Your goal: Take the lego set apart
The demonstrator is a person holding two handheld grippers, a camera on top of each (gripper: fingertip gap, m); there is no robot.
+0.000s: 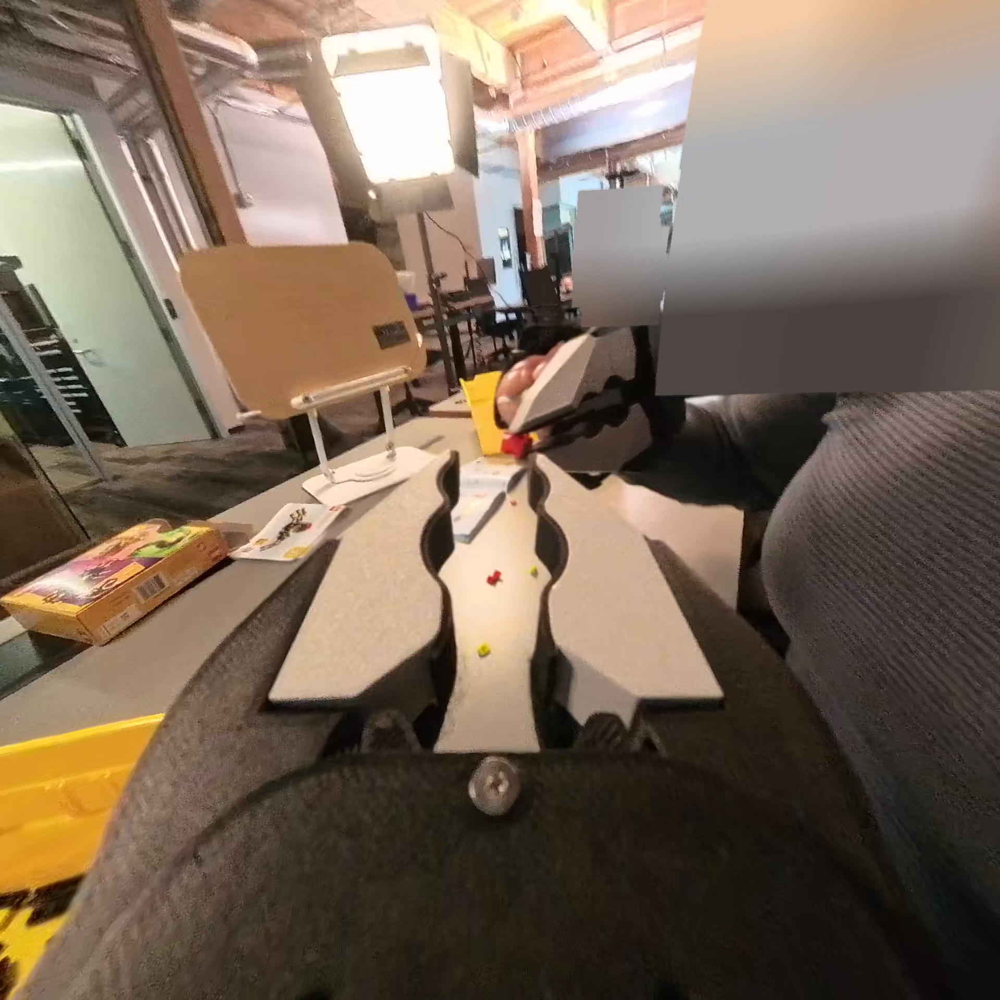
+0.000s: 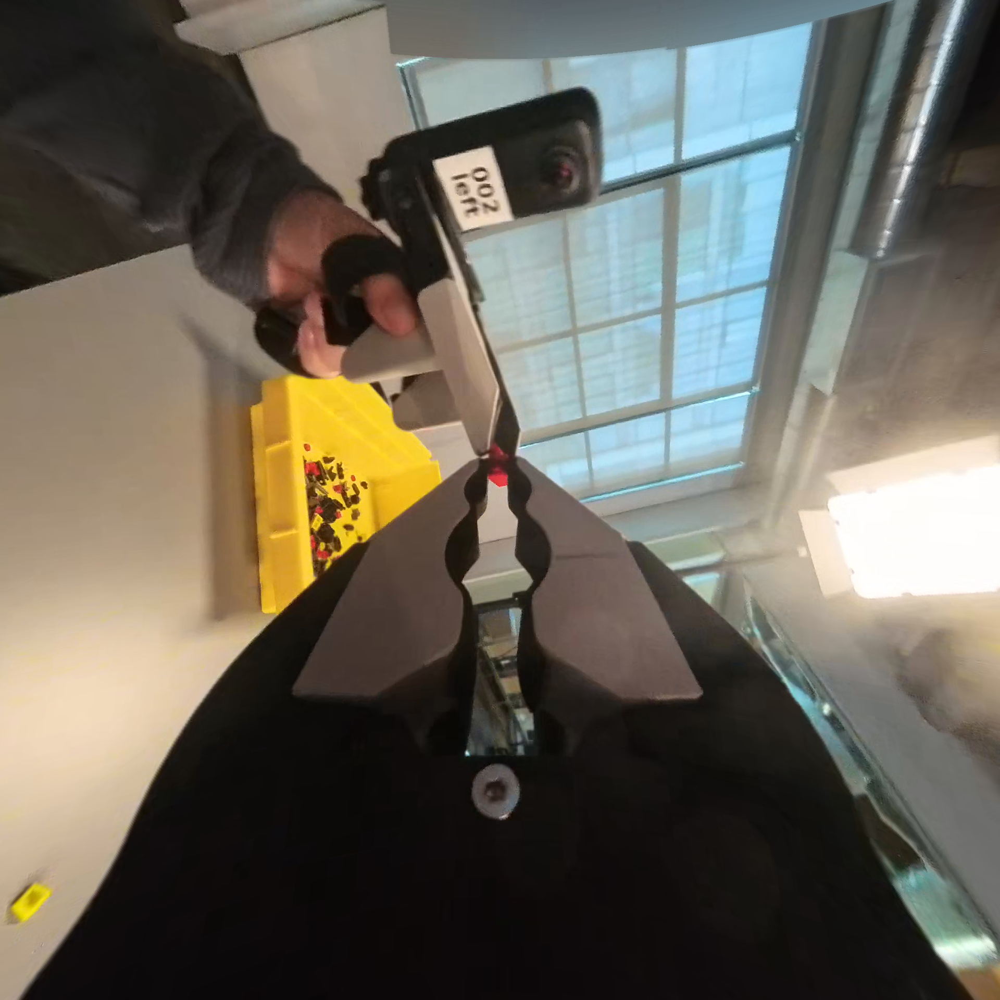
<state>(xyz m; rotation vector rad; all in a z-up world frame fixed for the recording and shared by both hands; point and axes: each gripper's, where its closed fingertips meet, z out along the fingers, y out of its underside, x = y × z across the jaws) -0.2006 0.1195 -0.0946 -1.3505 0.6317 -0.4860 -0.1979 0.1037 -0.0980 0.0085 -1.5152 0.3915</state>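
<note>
Grey tabletop (image 1: 162, 649) shows between the left gripper's (image 1: 493, 460) narrowly parted tips, dotted with loose pieces (image 1: 493, 578); ahead, the right gripper (image 1: 527, 441) pinches a red brick (image 1: 514, 445). From the right wrist, both tips meet on it; the yellow bin (image 2: 292, 433) beside already holds many parts, so dismantling looks well advanced.

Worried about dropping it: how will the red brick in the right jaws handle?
The red brick is tiny beside the right gripper, so it is probably light and stiff. Pinched only at the tips of the jaws, it may slip or pop free, then bounce.
</note>
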